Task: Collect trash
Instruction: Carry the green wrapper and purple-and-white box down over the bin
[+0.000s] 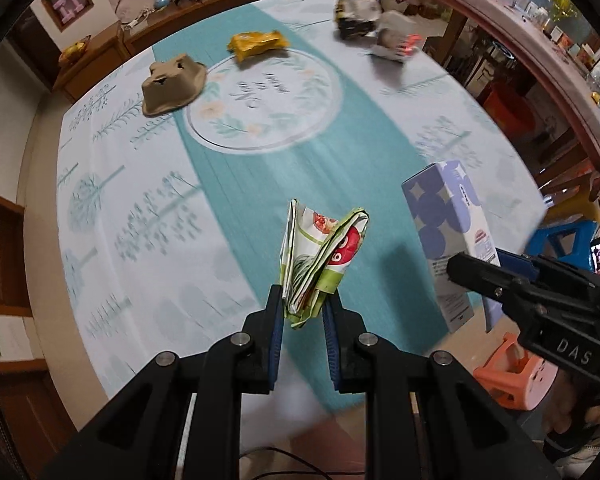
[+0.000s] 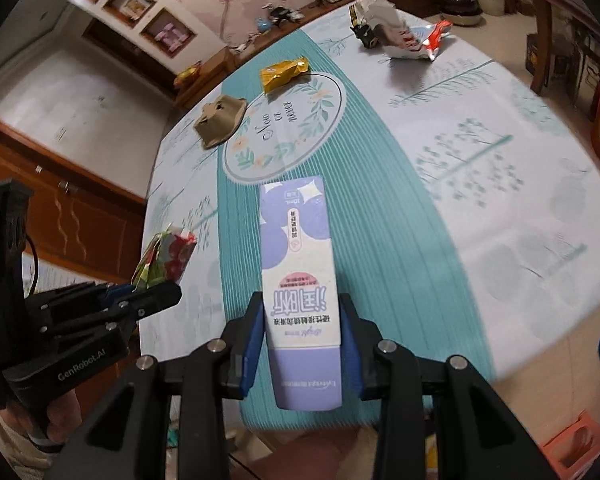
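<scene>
My left gripper (image 1: 304, 304) is shut on a folded green, white and red paper wrapper (image 1: 320, 256), held up above the near part of the table (image 1: 140, 184). My right gripper (image 2: 302, 312) is shut on a tall purple and white carton (image 2: 296, 264), also lifted off the table. In the left wrist view the carton (image 1: 448, 224) and the right gripper (image 1: 476, 276) appear at the right. In the right wrist view the wrapper (image 2: 164, 256) and the left gripper (image 2: 156, 292) appear at the left.
On the teal and white tablecloth lie a brown egg-carton piece (image 1: 172, 84), a yellow snack wrapper (image 1: 256, 44) and crumpled packets (image 1: 376, 28) at the far edge. Orange (image 1: 512, 376) and blue (image 1: 560, 240) stools stand on the floor to the right. Wooden cabinets line the walls.
</scene>
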Demonstrator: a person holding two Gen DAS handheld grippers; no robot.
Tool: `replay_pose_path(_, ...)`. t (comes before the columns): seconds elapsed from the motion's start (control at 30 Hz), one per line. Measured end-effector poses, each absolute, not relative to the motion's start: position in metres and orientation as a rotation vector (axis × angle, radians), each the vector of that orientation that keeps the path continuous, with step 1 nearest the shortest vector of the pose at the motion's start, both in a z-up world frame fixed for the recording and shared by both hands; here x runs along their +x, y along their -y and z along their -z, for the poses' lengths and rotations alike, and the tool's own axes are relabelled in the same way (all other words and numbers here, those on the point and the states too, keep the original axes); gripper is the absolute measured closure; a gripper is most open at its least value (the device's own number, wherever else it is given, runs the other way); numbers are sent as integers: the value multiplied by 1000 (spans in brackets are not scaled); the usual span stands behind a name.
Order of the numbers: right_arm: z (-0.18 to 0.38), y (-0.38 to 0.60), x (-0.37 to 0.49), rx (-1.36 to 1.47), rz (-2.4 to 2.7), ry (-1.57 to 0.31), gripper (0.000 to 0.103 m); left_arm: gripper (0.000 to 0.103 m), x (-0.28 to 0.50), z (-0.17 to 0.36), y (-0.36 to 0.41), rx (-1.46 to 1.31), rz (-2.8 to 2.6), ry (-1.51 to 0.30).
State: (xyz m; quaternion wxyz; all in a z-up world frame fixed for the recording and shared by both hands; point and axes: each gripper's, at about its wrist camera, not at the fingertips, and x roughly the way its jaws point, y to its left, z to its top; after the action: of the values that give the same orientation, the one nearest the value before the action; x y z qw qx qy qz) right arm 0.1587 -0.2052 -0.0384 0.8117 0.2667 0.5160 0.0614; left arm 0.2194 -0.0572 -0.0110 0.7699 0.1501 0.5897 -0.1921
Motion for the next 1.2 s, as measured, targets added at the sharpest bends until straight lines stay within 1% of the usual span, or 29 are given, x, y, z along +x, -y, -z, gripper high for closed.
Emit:
replay_pose_path(0.17,27,227,107,531,-188,-1094,68,86,158,5,81,281,379,-1279)
replay_pose_path(0.37,19,252,55,493,-234,-1089,68,86,89,12,103,273,352,-1309)
replay_pose_path(0.53,22,269,23,500,-246,-1106,68,86,52,17,111,292,346,-1336)
replay_pose_path(0.73,43,267,0,526,-243,-1156,68,86,30,31,108,317,345,-1368)
replay_pose_path(0.83,60,261,-9,541,-224,-1185,68,86,24,51,105,323,350,-1405)
replay_pose_path(0.97,97,251,-22,553,-186,-1235,68,86,20,94,97,301,352,-1464)
replay_pose_path(1.07,141,244,-29,568,-142,-1293,68,86,19,137,91,273,346,-1510)
replay_pose_path(1.2,207,237,-37,595,-79,-1358,68,86,17,191,88,267,347,-1524)
